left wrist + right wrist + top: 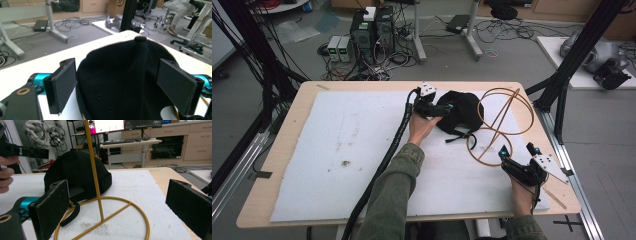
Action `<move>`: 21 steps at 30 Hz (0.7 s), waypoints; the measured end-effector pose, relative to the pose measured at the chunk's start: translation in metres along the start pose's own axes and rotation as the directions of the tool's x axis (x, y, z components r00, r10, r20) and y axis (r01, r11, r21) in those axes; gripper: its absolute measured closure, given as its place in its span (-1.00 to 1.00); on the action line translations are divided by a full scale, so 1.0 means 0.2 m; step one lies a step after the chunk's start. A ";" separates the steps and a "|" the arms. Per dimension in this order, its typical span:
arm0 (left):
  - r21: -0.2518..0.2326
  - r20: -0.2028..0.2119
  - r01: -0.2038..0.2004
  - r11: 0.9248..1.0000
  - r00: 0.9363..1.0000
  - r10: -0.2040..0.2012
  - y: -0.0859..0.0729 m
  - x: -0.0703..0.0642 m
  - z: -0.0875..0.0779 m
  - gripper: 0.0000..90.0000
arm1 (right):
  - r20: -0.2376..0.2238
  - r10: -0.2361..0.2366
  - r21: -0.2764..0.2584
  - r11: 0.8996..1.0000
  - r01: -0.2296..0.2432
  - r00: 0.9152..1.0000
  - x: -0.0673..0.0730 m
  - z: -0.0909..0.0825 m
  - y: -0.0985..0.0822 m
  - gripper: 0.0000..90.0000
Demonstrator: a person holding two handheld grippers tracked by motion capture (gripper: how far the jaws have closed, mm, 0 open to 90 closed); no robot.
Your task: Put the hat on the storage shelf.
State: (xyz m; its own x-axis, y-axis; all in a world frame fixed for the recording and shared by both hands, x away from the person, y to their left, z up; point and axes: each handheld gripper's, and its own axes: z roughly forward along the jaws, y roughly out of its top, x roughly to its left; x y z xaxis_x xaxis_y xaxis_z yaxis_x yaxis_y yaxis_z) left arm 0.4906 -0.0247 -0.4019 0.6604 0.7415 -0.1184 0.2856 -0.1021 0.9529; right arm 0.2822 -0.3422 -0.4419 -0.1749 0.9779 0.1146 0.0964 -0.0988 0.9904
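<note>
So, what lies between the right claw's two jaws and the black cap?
The gold wire stand: in the right gripper view its upright rod and round base sit before the black fabric cap.

We see the black cap's point(125, 82) brim cut off by the bottom edge in the left gripper view. The gold wire stand's point(93, 170) top runs out of the right gripper view. The cap's point(457, 112) right side sits behind the stand's ring.

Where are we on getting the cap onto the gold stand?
Early stage, if hanging it is the goal. Done: nothing placed; the black cap lies on the white mat beside the gold wire stand. In hand: the left gripper is open with its jaws either side of the cap; the right gripper is open around the stand's ring base. Left: grasp, lift, place.
</note>
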 end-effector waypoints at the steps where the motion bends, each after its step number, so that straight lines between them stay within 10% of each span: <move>1: 0.009 0.004 0.000 1.000 1.000 0.000 -0.01 0.00 0.01 -0.61 | 0.001 0.000 0.000 1.000 0.000 1.000 0.00 0.00 0.00 -0.90; 21: 0.079 0.071 -0.034 0.996 0.997 0.028 -0.10 -0.06 0.10 -0.23 | 0.003 0.007 -0.003 1.000 -0.007 1.000 0.00 0.00 0.00 -0.90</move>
State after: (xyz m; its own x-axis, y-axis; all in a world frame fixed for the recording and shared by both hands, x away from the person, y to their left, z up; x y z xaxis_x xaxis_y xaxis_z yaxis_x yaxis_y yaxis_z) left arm 0.4909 -0.0449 -0.4242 0.7159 0.6893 -0.1109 0.3167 -0.1791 0.9315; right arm 0.2814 -0.3423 -0.4411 -0.1709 0.9778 0.1209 0.0947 -0.1059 0.9899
